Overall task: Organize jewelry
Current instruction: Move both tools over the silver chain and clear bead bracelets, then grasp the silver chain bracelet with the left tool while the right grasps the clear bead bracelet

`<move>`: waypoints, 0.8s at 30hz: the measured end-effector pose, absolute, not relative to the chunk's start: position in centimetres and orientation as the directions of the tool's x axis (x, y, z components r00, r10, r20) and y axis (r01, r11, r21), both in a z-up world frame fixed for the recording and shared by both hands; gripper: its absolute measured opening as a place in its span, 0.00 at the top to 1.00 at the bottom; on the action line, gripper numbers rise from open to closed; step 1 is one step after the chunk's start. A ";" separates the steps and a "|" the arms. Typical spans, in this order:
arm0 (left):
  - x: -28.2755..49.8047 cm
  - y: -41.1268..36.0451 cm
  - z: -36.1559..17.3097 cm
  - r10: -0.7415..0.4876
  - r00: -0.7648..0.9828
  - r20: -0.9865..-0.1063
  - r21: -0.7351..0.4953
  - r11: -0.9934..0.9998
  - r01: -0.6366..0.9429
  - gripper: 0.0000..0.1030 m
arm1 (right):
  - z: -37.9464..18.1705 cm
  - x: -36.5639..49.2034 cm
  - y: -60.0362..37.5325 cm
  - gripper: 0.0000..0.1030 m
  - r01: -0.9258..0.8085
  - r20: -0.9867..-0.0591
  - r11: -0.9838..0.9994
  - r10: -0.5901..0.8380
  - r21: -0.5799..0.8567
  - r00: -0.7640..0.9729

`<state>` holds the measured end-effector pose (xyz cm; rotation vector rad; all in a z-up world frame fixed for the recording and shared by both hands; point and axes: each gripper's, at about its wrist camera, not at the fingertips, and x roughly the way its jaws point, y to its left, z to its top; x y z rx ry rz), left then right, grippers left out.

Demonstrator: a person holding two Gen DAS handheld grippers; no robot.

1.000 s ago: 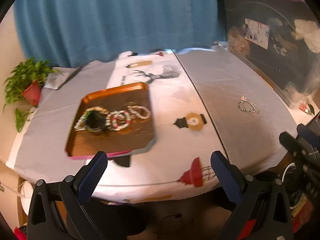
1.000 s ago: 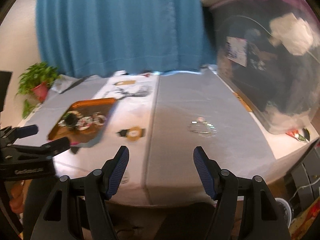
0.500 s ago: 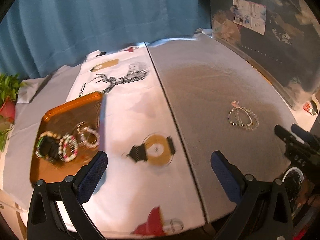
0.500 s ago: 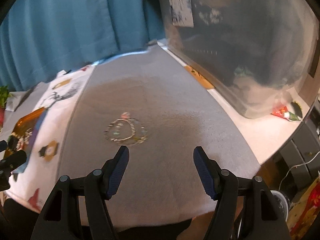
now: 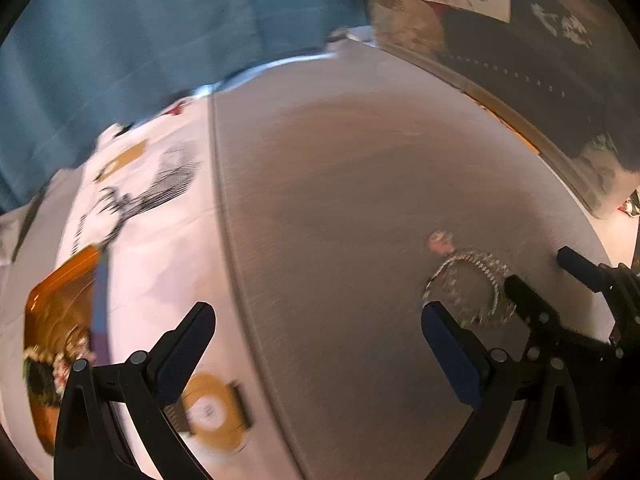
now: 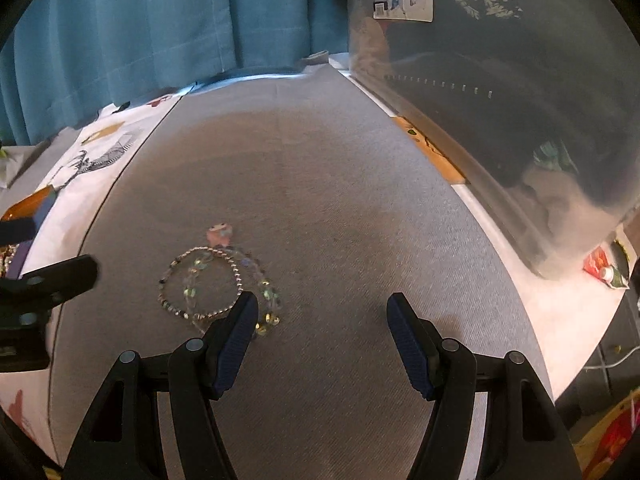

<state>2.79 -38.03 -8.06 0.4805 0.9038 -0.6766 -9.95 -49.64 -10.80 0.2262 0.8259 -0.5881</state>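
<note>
Two beaded bracelets (image 6: pixel 208 284), one silver and one of clear crystals, lie overlapped on the grey cloth with a small pink charm (image 6: pixel 220 234) just behind them. My right gripper (image 6: pixel 322 304) hangs open above the cloth, its left fingertip over the bracelets' right edge, nothing between its fingers. My left gripper (image 5: pixel 316 316) is open and empty too; the bracelets (image 5: pixel 468 292) show by its right fingertip. An orange tray (image 5: pixel 52 300) holding more bracelets sits far left. Each gripper appears in the other's view, the right gripper (image 5: pixel 548 276) and the left gripper (image 6: pixel 44 252).
A large translucent storage bin (image 6: pixel 500 80) walls off the table's right side. A blue curtain (image 6: pixel 140 20) hangs behind. White printed cloth (image 5: pixel 160 220) covers the left half and grey cloth (image 6: pixel 320 180) the right. The table edge drops off at the near right.
Both grippers have come forward and down over the table toward the bracelets on the grey cloth. The left view swung right, away from the tray. Both jaws stay open.
</note>
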 end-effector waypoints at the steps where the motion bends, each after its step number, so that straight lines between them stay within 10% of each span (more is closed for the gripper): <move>1: 2.8 -38.6 -8.3 -0.338 0.424 -0.840 0.088 0.686 0.722 0.01 | -10.9 -9.9 -49.8 0.34 0.574 -0.747 0.818 -0.404 -0.036 0.529; 24: 4.4 -41.5 -11.1 -0.354 0.302 -0.885 0.049 0.574 0.817 0.01 | -11.2 -10.0 -51.2 0.29 0.571 -0.715 0.814 -0.460 -0.103 0.526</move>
